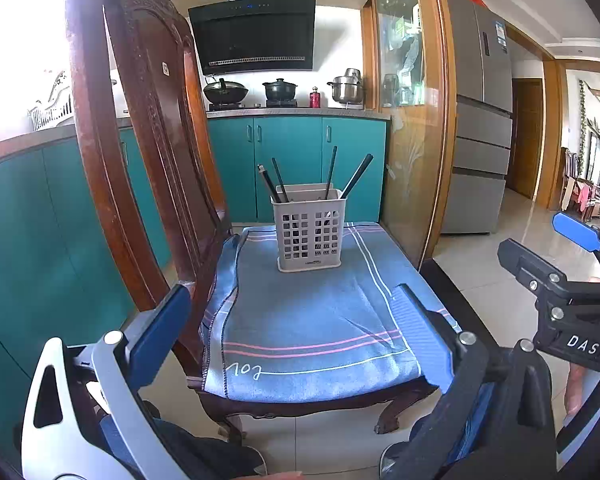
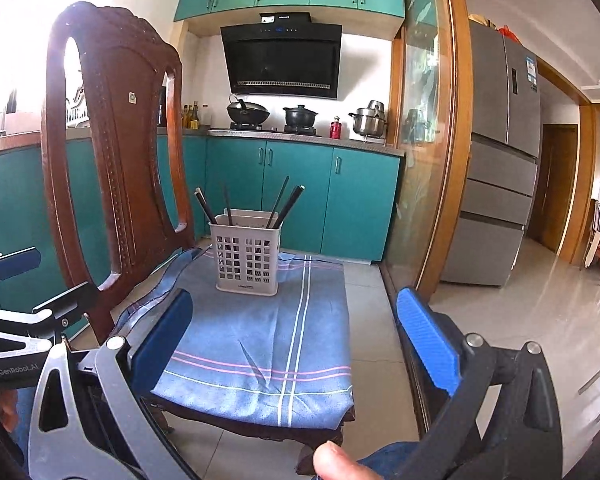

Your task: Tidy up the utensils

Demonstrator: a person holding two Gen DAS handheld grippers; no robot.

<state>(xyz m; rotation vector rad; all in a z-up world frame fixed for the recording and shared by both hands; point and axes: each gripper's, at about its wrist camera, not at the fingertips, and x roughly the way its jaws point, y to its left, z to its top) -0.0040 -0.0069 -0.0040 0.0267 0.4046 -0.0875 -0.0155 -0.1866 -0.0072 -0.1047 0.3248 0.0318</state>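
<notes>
We have both grippers held back from the chair (image 1: 148,128), and neither has hold of anything: the left gripper (image 1: 296,344) stands with its jaws spread wide, framing the near edge of the seat, and the right gripper (image 2: 296,344) is spread just as wide, a little to the right. The basket (image 1: 309,229) sits upright on the blue cloth (image 1: 300,320) toward the back of the seat, near the chair back, with dark chopsticks (image 1: 356,178) leaning out of it to both sides. We judge the chopsticks to be light, stiff and thin, and probably smooth, so they could roll or slip between the pads; we would take one around its upper shaft, where it stands clear of the rim, and close squarely across it. The basket looks like light plastic with a latticed wall, so it may tip or slide on the soft cloth if we tug a stick sideways; steadying it at the rim with the other gripper seems wise. We see no loose utensils on the cloth.
</notes>
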